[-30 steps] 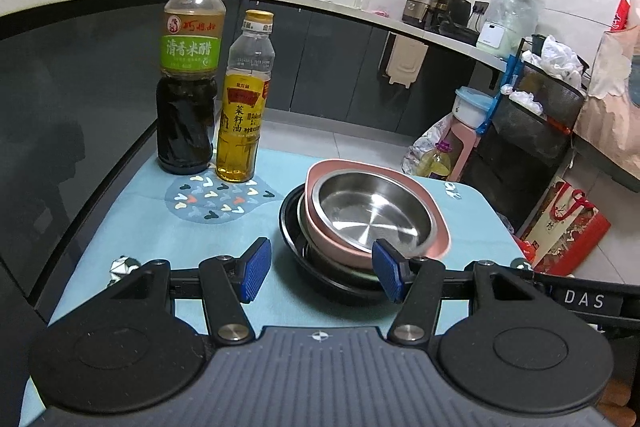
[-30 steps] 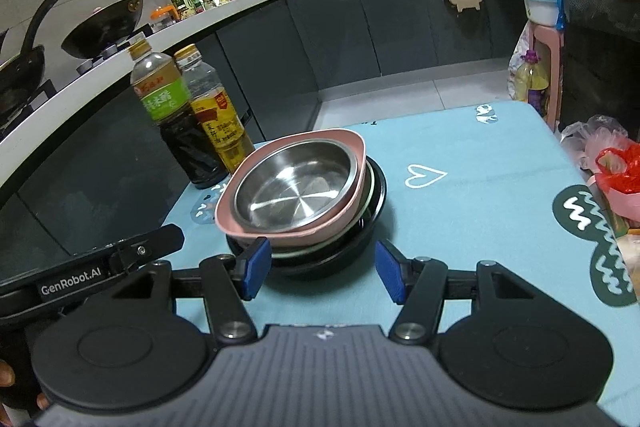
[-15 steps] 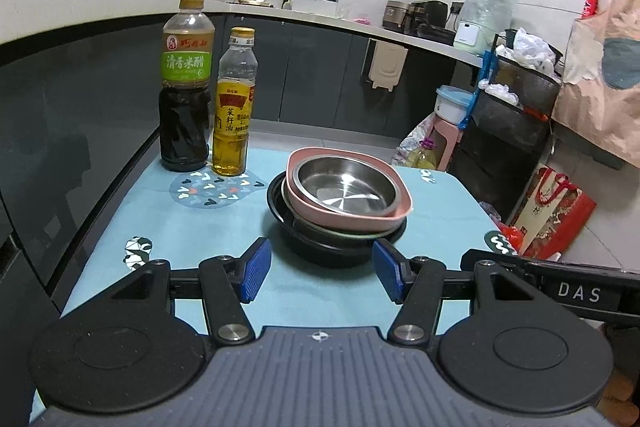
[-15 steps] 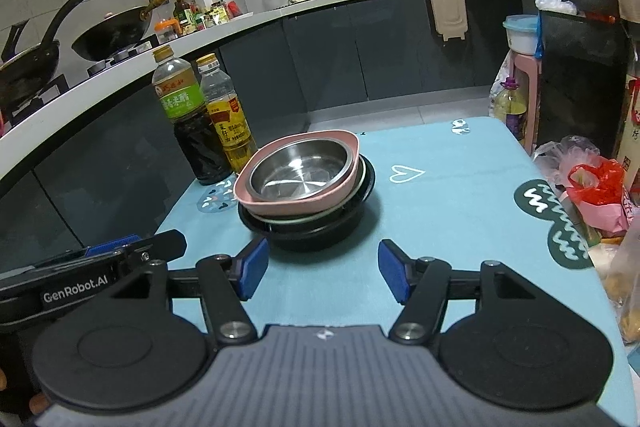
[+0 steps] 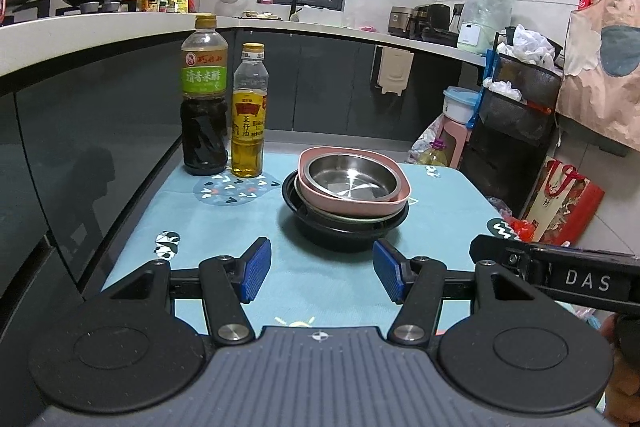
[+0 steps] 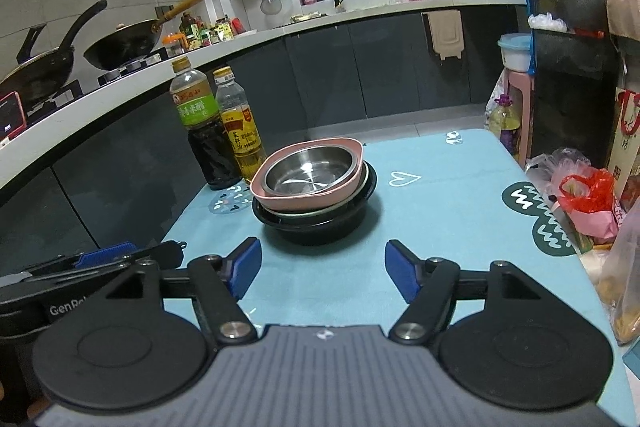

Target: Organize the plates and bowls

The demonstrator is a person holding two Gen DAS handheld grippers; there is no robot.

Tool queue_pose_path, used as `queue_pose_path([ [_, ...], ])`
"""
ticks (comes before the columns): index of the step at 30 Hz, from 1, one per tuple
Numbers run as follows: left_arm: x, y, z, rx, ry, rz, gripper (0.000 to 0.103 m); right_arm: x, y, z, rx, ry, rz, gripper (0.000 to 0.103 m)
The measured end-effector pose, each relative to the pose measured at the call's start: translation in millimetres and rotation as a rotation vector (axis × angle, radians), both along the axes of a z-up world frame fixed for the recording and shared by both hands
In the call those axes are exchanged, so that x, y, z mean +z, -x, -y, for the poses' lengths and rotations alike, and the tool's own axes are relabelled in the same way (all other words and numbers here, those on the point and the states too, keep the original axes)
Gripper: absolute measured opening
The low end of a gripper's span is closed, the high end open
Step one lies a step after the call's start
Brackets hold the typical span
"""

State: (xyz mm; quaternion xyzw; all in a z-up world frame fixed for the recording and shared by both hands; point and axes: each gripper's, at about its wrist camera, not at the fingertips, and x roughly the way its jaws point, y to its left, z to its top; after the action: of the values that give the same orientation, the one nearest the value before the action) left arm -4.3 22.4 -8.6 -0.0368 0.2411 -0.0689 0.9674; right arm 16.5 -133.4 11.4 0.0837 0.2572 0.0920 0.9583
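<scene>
A stack of dishes stands near the middle of the table point(image 5: 224, 227), on a light blue cloth point(image 6: 440, 219) with printed hearts and other small shapes. On top is a steel bowl point(image 5: 350, 177), round, shiny, with a flat bottom that reflects the light. It sits inside a pink dish point(image 5: 394, 201) of matte material, squarish with rounded corners. Under this a pale green rim point(image 5: 352, 217) shows, thin and round, and the lowest piece is a black bowl point(image 5: 340, 233), glossy and deep. The pink dish is shifted a little off the centre of the black bowl.

Left of the stack stand two upright plastic bottles, just beside each other: a dark bottle point(image 5: 204, 131) with a green label and an oil bottle point(image 5: 248, 131) with yellow liquid and a yellow cap. They are near the left edge of the cloth, close to the dark glossy cabinet point(image 5: 100, 147).

The left gripper point(image 5: 322, 275) has its fingers apart with nothing between them; the blue ribbed pads point(image 5: 256, 271) are in front of the stack, not touching it. The right gripper point(image 6: 322, 271) also has its fingers apart and empty, short of the stack. The cloth to the right of the stack is free up to the bags point(image 6: 584, 195) at the right edge
</scene>
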Motion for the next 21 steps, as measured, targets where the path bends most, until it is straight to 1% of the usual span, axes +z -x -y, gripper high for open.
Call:
queue_pose_path([
  [9,1,9,2,-0.006,-0.013,0.002,0.054,0,11,-2,-0.019,0.021,0.024,0.049],
  [21,-1,9,3,-0.007,-0.026,-0.006,0.054,-4,12,-3,-0.03,0.019,0.021,0.049],
])
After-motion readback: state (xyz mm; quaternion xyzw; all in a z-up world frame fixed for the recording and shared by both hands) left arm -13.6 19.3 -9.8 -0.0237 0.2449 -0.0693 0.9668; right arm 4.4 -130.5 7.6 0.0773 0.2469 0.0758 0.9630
